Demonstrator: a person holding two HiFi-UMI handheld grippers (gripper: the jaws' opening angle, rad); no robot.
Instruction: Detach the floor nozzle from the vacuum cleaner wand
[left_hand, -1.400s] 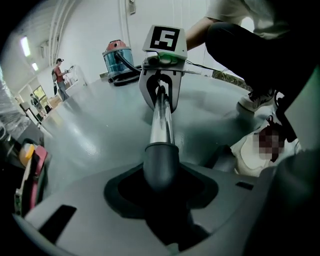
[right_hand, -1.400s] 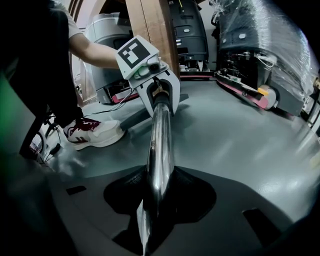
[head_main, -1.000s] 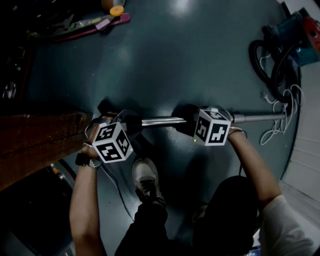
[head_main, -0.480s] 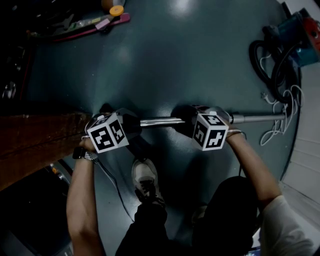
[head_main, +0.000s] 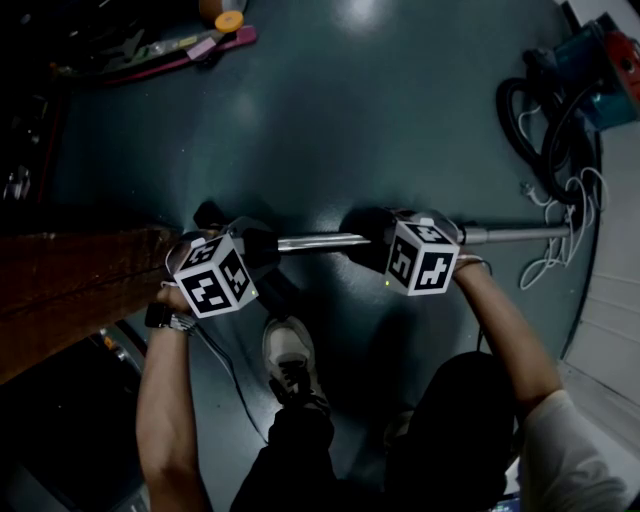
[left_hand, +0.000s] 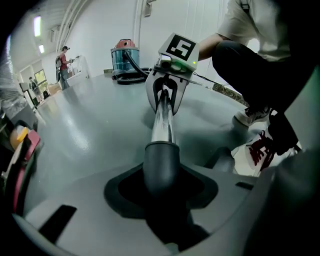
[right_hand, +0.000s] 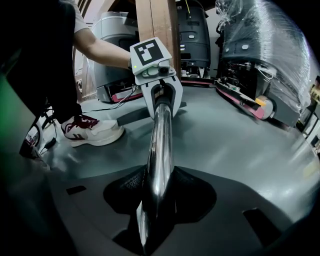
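At the left, the left gripper (head_main: 262, 246) is clamped on the grey collar (left_hand: 161, 165) where the floor nozzle (head_main: 208, 214) meets the tube. The nozzle itself is mostly hidden behind that gripper and shows only as a dark lump on the floor (head_main: 330, 120). From the collar the chrome wand (head_main: 315, 241) runs level toward the right. The tube sits inside the collar with no gap visible, so the joint looks unbroken. Further right, the right gripper (head_main: 372, 246) is closed around the bare metal of the wand (its own view shows the tube pinched between the pads). Beyond it the wand carries on toward the hose (head_main: 530, 110) and the vacuum cleaner (head_main: 600, 60) at the far right. The step in hand seems to be the two-handed hold just ahead of separation. The next move likely calls for drawing the grippers apart straight along the tube, perhaps with a slight twist, without slipping on the smooth chrome.
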